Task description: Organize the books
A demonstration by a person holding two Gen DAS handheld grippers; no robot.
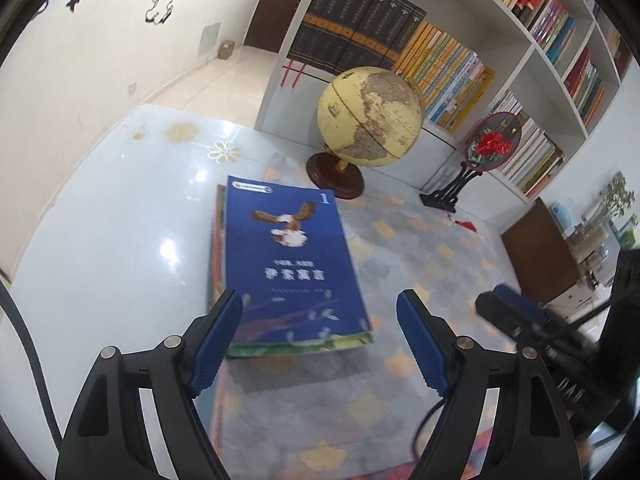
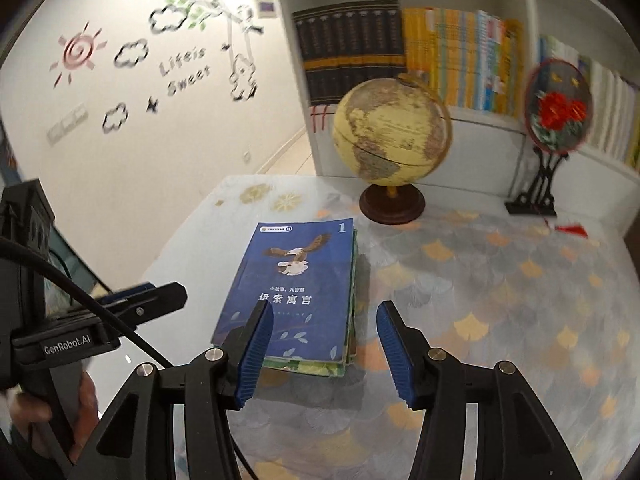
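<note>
Left gripper: the black two-finger left gripper with blue ribbed pads (image 1: pixel 320 336) fills the bottom of the left wrist view, jaws spread wide, nothing between the pads; it hangs above the near end of the book stack without touching it. In the right wrist view it shows at the left edge (image 2: pixel 132 300), gripped by a hand (image 2: pixel 60 408).

Right gripper: the black two-finger right gripper with blue ribbed pads (image 2: pixel 322 350) sits at the bottom of its own view, jaws partly apart and empty, above the stack's near right corner. It also shows blurred at the right edge of the left wrist view (image 1: pixel 512 312).

Books: a flat stack of thin paperbacks topped by a blue book with an eagle and a white numeral 1 on its cover (image 2: pixel 292 288) lies in the middle of both views (image 1: pixel 288 264), edges roughly squared, green covers peeking out underneath.

Table: a glossy pale tabletop covered by a grey fan-pattern mat with orange patches (image 2: pixel 480 288) carries the stack.

Globe: a yellow globe on a dark round wooden base (image 2: pixel 394 132) stands beyond the stack, apart from it.

Fan ornament: a round embroidered fan with red flowers on a black stand (image 2: pixel 558 108) stands to the upper right.

Bookshelf: a white bookcase filled with upright dark and yellow volumes (image 2: pixel 400 48) rises behind the table.
</note>
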